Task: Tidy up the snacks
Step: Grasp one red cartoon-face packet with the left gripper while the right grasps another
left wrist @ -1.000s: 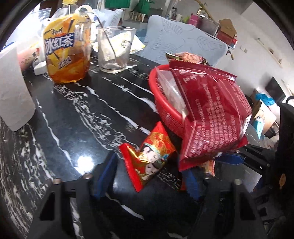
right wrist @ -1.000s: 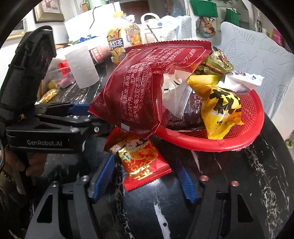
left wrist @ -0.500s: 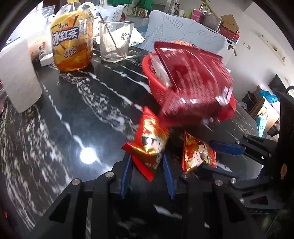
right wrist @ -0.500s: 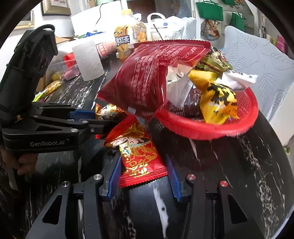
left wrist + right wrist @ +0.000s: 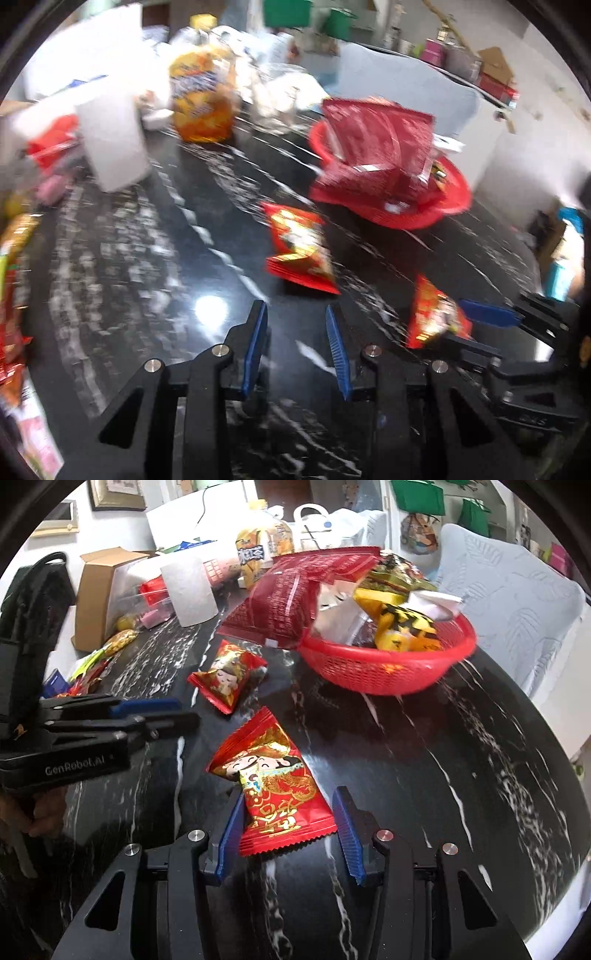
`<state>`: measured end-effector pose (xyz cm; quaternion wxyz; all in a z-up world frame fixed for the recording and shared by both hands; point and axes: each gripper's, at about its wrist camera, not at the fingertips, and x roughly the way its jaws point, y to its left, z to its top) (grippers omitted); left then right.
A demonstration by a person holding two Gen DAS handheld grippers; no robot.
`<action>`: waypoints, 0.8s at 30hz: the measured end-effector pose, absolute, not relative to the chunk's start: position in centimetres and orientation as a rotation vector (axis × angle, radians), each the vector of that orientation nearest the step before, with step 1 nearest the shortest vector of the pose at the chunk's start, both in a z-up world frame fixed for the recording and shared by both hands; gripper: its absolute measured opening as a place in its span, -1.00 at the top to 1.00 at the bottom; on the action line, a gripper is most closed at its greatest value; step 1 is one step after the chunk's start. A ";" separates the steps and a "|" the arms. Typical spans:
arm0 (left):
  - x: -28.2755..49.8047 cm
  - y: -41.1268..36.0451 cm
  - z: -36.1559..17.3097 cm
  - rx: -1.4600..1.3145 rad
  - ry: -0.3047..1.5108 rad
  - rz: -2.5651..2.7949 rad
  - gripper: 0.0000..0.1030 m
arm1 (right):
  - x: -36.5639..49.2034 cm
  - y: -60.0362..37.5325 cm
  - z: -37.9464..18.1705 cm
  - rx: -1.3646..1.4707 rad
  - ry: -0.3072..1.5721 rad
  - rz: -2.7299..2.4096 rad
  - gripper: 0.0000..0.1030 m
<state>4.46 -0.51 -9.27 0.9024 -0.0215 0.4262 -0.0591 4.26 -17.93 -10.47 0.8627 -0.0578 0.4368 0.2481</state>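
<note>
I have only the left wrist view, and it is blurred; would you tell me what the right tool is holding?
Observer: The right tool grips a red packet printed with cartoon figures and gold characters.
Operator: Thank you. What lies in the red basket behind the big red bag?
Observer: A yellow packet with black markings.
Operator: And what stands beside the white roll?
Observer: A brown cardboard box with its flap open.
</note>
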 end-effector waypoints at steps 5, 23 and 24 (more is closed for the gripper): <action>4.9 -0.1 -8.4 -0.049 0.859 -0.055 0.37 | 4.3 -18.9 -10.2 -0.099 0.916 0.506 0.09; 10.6 -1.4 -9.9 -0.066 0.904 -0.114 -0.72 | 6.9 -19.5 -9.9 -0.084 0.913 0.473 0.09; 10.8 -1.5 -10.2 -0.070 0.914 -0.116 -0.72 | 7.0 -19.5 -10.1 -0.085 0.918 0.470 0.09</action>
